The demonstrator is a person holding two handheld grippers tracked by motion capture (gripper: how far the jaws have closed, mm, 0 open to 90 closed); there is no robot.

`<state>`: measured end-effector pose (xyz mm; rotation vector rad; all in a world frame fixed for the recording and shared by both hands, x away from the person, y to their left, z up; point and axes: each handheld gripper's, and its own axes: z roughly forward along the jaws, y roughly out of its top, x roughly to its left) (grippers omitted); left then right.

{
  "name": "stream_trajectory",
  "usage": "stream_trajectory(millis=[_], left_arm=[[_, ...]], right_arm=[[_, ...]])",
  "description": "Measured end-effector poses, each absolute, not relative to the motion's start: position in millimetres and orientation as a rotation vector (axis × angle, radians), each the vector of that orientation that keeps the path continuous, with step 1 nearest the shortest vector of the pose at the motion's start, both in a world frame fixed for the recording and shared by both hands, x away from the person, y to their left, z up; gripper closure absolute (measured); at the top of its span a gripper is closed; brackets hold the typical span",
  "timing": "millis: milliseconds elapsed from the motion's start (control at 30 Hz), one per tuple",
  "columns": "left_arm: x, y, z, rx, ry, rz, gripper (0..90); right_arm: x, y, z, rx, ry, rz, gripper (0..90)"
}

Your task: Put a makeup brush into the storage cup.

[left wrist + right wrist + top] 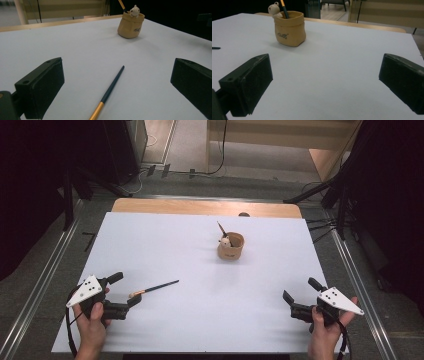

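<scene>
High view: a paintbrush [153,289] lies flat on the white surface [200,320], well apart from the cup [230,247], just beside the spread left claw [126,291].

Left claw view: jaws straddle the brush; closing off-centre could roll it away.

Right claw view: jaws spread, nothing between them.

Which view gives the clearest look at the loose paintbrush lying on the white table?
The left gripper view: the paintbrush lies close between the open jaws, its dark handle and gold ferrule sharp. The high view shows its whole length near the left gripper, but small. The right gripper view catches just a dark tip at its edge.
</scene>
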<state>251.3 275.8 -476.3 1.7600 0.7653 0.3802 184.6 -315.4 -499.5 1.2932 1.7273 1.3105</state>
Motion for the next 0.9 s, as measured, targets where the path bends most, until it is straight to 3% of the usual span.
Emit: stream_trajectory(millis=[900], left_arm=[[292, 240, -467, 1.918, 0.793, 0.258, 0.0]], right_arm=[[182, -318, -499, 1.297, 1.736, 1.319, 0.0]])
